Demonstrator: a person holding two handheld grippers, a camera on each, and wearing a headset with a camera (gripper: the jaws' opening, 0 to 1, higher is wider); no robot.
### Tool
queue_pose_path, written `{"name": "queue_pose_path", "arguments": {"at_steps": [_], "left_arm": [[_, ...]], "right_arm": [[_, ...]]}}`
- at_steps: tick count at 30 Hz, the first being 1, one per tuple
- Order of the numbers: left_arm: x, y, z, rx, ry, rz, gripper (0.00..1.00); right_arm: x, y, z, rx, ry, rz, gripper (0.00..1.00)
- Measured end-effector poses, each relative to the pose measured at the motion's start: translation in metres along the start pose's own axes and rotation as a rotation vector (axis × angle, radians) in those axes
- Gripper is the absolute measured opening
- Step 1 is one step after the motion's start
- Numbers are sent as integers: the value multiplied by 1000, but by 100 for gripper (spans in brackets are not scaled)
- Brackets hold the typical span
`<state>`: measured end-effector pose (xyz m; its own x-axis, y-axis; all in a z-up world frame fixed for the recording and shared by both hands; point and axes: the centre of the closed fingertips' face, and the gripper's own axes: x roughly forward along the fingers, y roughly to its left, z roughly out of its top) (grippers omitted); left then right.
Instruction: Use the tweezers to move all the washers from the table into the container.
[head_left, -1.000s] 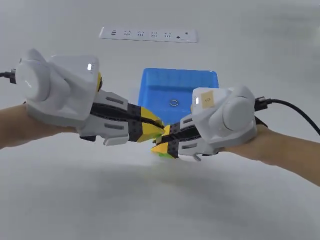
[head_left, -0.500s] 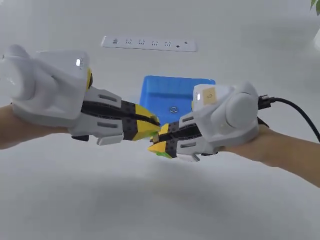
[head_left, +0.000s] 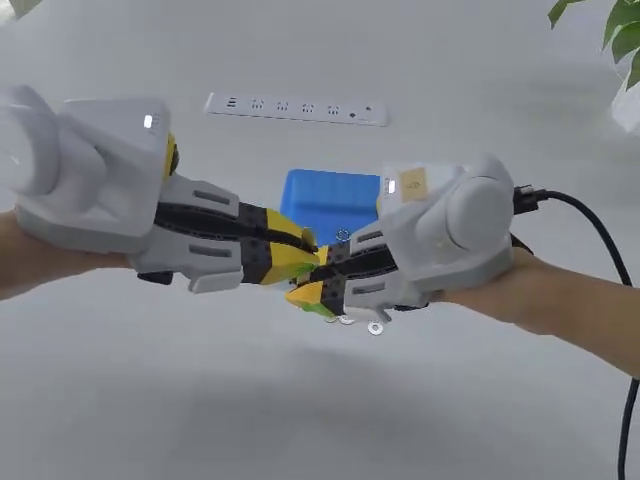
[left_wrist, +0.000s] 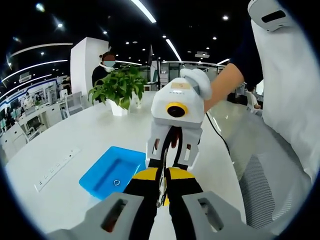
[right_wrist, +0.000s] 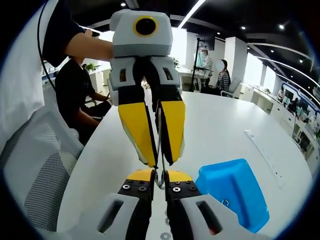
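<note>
Left gripper (head_left: 308, 250) and right gripper (head_left: 302, 291) are held tip to tip, each clamped on the thin tweezers (right_wrist: 158, 150); a washer (head_left: 376, 327) is seen near the blue container (head_left: 325, 192)

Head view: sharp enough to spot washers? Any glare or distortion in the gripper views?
Head view: slightly soft, with even light and a faint shadow on the table; the washers are readable. Left gripper view: strong fisheye bend and bright ceiling lights, but the container is clear. Right gripper view: same bend, and the tweezers are only a thin sliver.
</note>
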<state>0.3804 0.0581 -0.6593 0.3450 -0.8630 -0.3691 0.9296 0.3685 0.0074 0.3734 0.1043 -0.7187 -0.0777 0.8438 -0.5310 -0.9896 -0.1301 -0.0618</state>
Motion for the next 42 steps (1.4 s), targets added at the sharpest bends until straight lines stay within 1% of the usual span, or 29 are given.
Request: {"name": "queue_pose_path", "arguments": {"at_steps": [1,5,10,13,14,16,20,22,26,27,29,31,33,36,37,39,41,42], "left_arm": [[0,0,1,1,-1,3,9],[-3,1,2,33,9,17,9],[-7,3,7,33,-8,28,9],[-7,3,12,43,-26,37,9],[-8,5,12,45,-24,41,11],[-8,5,10,24,-18,36,14],[-8,9,11,28,-21,55,17],[-8,12,12,30,-23,68,18],[-8,16,12,16,-26,79,21],[-8,16,11,11,-25,79,22],[-2,14,15,-1,-20,88,26],[-5,17,15,-12,-24,98,26],[-8,21,12,-27,-26,111,28],[-13,25,10,-38,-31,127,30],[-14,27,8,-49,-30,131,31],[-16,29,5,-50,-27,138,33],[-19,29,2,-78,-27,134,36],[-19,27,0,-102,-32,122,38]], "right_arm": [[1,0,2,-1,-1,-1,9],[1,-2,3,-4,-1,-5,9],[0,-4,9,0,-15,-7,9],[-1,-7,13,1,-26,-12,9],[-2,-8,15,4,-30,-15,9],[-4,-11,17,3,-35,-23,9],[-9,-20,16,-5,-27,-42,9],[-13,-27,15,-1,-24,-57,9],[-22,-40,12,5,-18,-82,9],[-23,-42,11,4,-17,-86,9],[-27,-49,10,5,-12,-97,9],[-32,-56,9,6,-9,-109,9],[-36,-65,7,10,-5,-123,9],[-41,-76,4,15,-3,-142,9],[-43,-81,2,13,3,-148,9],[-45,-88,-1,15,11,-155,9],[-47,-96,-6,18,23,-166,9],[-47,-100,-8,20,26,-168,9]]}}
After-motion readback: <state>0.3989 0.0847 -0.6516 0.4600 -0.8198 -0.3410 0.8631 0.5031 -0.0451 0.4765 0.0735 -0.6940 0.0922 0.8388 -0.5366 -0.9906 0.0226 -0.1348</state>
